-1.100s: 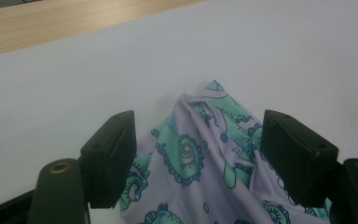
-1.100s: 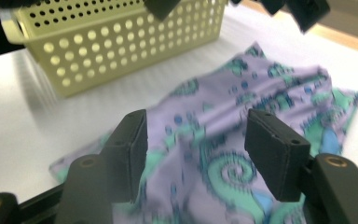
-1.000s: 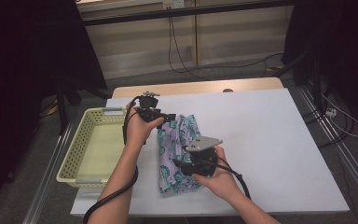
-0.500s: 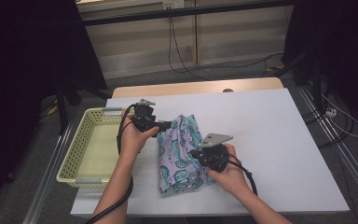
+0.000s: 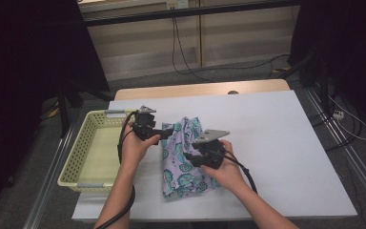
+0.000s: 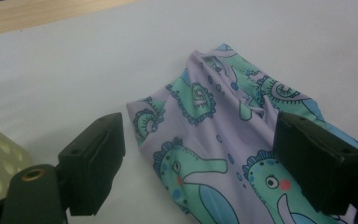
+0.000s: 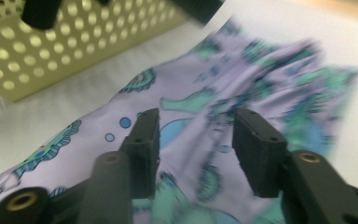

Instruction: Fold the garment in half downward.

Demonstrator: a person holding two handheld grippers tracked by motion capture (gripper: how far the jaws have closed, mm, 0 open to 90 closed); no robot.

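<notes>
A lilac cloth printed with teal sea creatures lies rumpled on the white table. My left gripper is at the cloth's far left corner. Its jaws have just been opening and now stand wide apart over the cloth, open, with the pads clear of the fabric. My right gripper hovers over the cloth's middle, pointing left. Its jaws have also just been opening and straddle the cloth without pinching it.
A pale yellow perforated basket stands at the table's left edge, close beside the left hand, and its wall rises just past the cloth. A wooden strip runs along the far edge. Bare white tabletop stretches to the right.
The left gripper has come toward the near side and slightly left, down to the cloth's corner. The right gripper shifted a little over the cloth, whose far end is more bunched.
</notes>
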